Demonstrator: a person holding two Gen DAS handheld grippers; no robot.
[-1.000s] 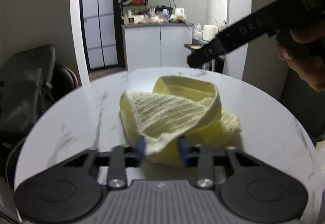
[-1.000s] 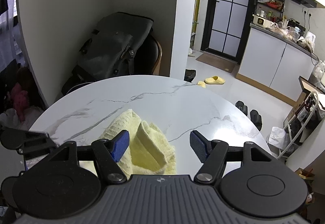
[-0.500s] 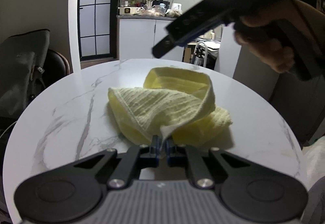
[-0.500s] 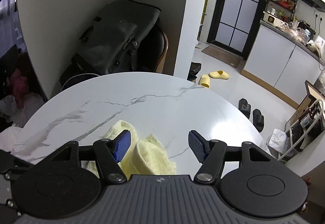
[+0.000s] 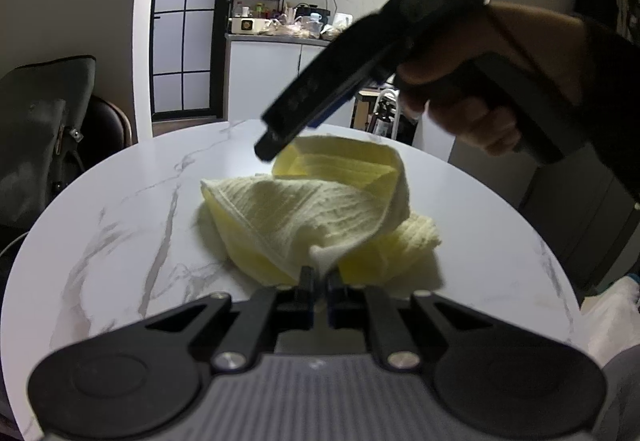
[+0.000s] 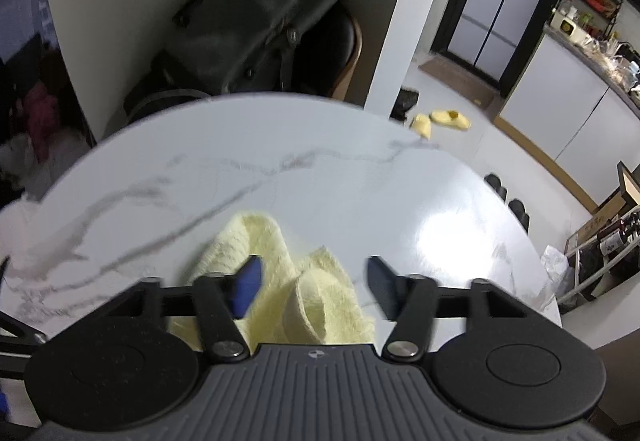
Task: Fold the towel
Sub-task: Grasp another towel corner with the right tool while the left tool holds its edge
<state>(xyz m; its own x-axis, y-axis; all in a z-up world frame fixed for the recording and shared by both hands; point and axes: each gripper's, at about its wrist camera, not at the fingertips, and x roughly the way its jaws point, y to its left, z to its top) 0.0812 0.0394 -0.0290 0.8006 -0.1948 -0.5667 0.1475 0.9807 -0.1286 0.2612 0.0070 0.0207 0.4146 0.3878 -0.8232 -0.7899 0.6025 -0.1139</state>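
Note:
A pale yellow towel (image 5: 320, 209) lies crumpled in a loose heap on the round white marble table (image 5: 120, 221). My left gripper (image 5: 319, 277) is shut on the towel's near corner, which sticks up between its pads. My right gripper (image 5: 272, 145), held by a hand (image 5: 460, 101), hovers over the towel's far side, pointing down. In the right wrist view a raised fold of the towel (image 6: 260, 237) sits between the fingers of that gripper (image 6: 314, 281). Its jaws are closing, and the right pad is still clear of the cloth.
A dark bag (image 6: 260, 9) rests on a chair beyond the table's (image 6: 280, 145) edge. Yellow slippers (image 6: 444, 119) and dark shoes lie on the floor. White kitchen cabinets (image 5: 264, 77) stand behind. A wire rack (image 6: 600, 253) stands by the table's right edge.
My left gripper's jaws closed onto the towel's near corner. The right gripper came down and nearer over the towel's far side, and its jaws have narrowed around a fold.

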